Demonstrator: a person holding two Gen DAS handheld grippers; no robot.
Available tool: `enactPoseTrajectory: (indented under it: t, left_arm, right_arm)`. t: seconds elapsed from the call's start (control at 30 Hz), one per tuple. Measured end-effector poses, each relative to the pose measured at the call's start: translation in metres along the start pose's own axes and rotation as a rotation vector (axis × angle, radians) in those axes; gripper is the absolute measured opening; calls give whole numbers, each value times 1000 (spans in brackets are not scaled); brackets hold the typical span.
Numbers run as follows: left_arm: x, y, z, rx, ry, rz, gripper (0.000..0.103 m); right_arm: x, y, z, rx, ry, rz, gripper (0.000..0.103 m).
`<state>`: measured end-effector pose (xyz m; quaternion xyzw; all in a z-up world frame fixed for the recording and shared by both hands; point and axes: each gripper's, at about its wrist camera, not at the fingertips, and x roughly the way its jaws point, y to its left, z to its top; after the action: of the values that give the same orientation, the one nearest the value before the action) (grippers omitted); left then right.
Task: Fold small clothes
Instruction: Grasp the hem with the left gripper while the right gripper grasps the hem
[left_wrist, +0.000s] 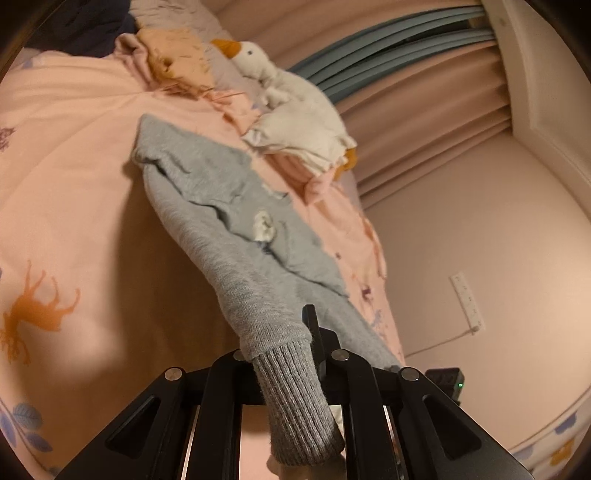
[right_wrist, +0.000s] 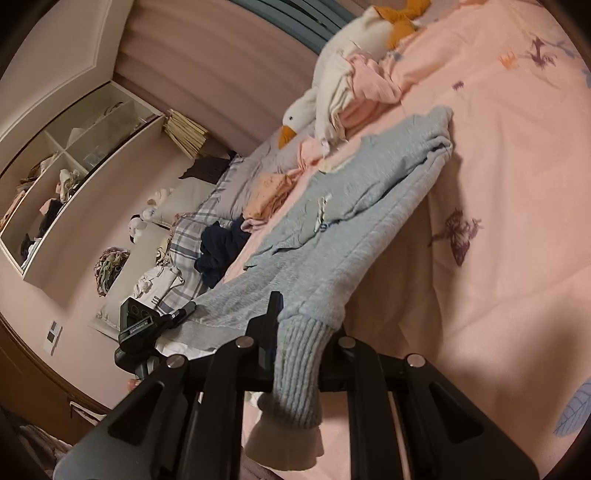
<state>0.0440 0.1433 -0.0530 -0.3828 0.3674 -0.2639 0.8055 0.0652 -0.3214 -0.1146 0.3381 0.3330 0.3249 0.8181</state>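
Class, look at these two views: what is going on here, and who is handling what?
A person is working with two handheld grippers on a bed. Each gripper is shut on one ribbed cuff of a small grey garment: the left gripper on one cuff, the right gripper on the other. The cuff ends are lifted while the rest trails on the pink cover. No fold is made yet. A plush goose lies beyond.
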Motion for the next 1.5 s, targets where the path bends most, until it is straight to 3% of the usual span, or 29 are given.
enactPoseTrajectory:
  t: [0.27,0.97,1.13,1.5]
  left_arm:
    - [-8,-11,0,13,-2,-37,8]
    - [-56,-37,-42,51,106,42,8]
    - [-48,-27,-24,-8,97,37,8]
    - [7,-19,55,-52,93,60,8]
  right_arm:
    - [-17,3,1,9,-41,28,13]
    - [-75,50,-27,-125,37,17,13]
    - [-66,41,-15,-75,18,50,14]
    - [-16,14,58,60,-19,86,15]
